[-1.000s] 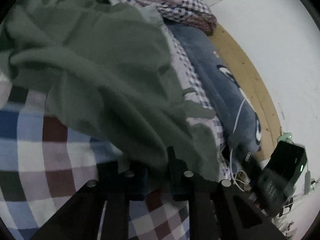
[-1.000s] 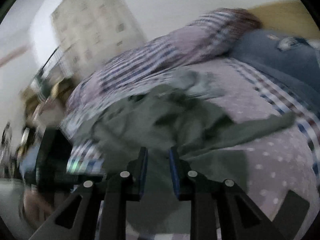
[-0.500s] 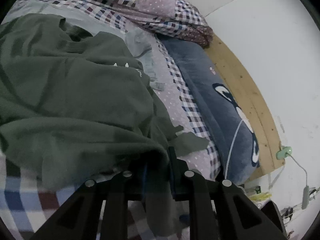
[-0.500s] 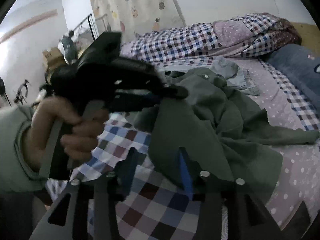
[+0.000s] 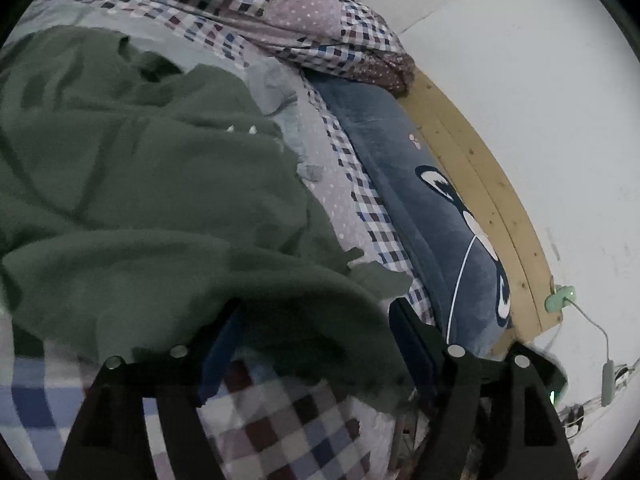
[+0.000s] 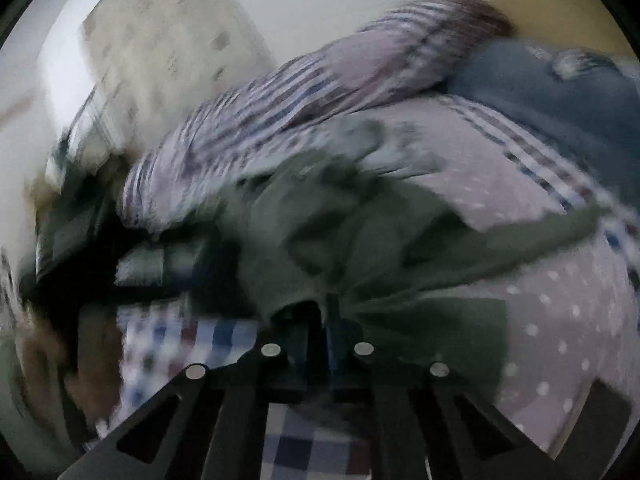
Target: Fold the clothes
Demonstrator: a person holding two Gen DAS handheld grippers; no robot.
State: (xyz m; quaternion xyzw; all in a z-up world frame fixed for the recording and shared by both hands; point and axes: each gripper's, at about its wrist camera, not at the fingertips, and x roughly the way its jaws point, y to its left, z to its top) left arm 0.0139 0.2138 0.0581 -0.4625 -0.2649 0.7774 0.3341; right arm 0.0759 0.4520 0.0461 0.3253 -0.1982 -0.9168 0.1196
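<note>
A dark green garment [image 5: 160,200] lies crumpled on the bed and fills the left half of the left wrist view. My left gripper [image 5: 316,336] is open, its fingers wide apart, and the garment's near edge droops between them. In the blurred right wrist view the same green garment [image 6: 360,240] spreads ahead, one sleeve trailing right. My right gripper [image 6: 320,320] is shut on a bunched fold of it.
The bed has a checked and dotted sheet [image 5: 280,420], a rolled checked quilt [image 5: 280,12] at the back, and a blue pillow [image 5: 440,220] against a wooden headboard [image 5: 480,172]. A pale grey garment [image 5: 276,88] lies beyond the green one. A person's hand [image 6: 44,360] shows, blurred, at the left.
My left gripper has opened and released the green garment. My right gripper has gone from open to shut on the garment, and its view has swung and blurred.
</note>
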